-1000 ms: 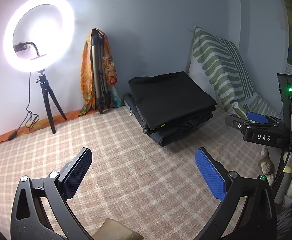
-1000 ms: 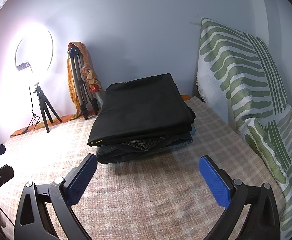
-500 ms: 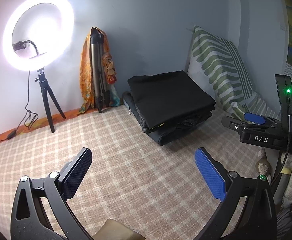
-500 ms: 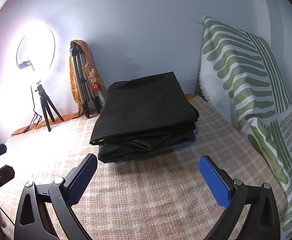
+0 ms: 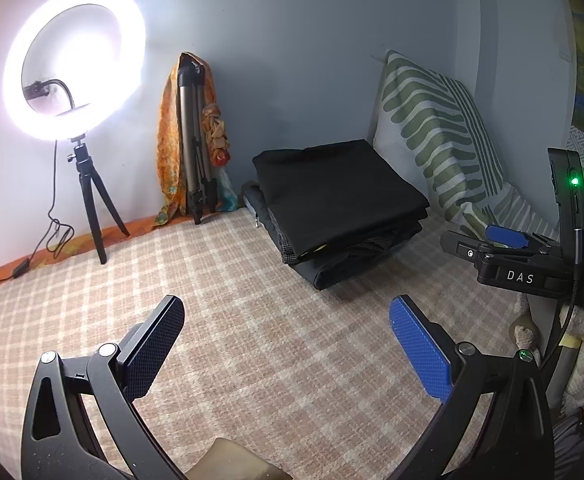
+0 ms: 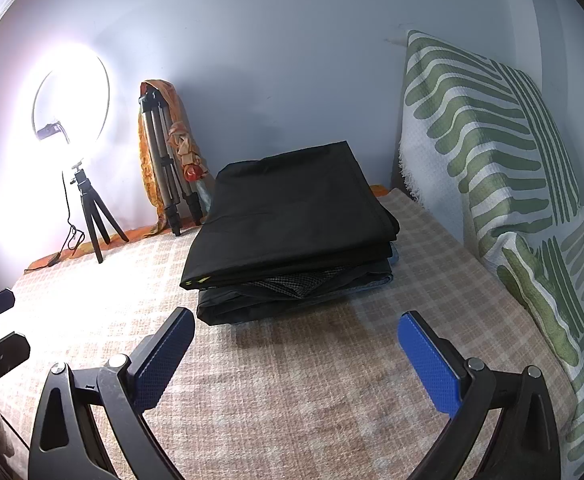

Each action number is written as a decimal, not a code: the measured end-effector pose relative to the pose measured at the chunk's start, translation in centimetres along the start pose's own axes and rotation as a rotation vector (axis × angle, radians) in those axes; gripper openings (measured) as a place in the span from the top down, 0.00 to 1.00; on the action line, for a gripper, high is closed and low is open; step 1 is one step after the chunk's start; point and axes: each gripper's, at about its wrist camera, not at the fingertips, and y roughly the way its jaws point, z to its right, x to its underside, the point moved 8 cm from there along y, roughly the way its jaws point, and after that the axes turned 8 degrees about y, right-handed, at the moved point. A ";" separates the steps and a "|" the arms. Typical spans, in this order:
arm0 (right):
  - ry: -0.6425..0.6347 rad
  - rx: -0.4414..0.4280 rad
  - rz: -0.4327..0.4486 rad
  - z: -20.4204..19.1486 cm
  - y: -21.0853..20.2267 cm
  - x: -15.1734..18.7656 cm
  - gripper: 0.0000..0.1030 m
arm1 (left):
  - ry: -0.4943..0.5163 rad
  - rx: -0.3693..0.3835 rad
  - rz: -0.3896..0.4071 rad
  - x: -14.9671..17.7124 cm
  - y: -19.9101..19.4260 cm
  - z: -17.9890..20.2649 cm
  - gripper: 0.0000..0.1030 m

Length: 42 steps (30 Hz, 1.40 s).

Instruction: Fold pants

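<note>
Here a checked bedspread (image 6: 292, 392) runs to a blue-grey wall (image 6: 275, 60).

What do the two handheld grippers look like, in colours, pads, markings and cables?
Both are black plastic with curved fingers and silver pivot screws. The left gripper and right gripper each carry textured blue pads. Seen from the left wrist, the right unit's body reads "DAS", with a black cable and a green light.
</note>
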 end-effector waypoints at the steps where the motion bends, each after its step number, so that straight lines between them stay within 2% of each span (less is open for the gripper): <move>1: 0.001 -0.001 0.000 0.0 0.0 0.0 0.00 | 0.000 0.000 0.000 0.0 0.0 0.0 0.01; 42: 0.004 -0.016 -0.008 -0.3 0.2 0.2 0.00 | 0.010 0.005 -0.011 0.3 0.1 -0.1 0.01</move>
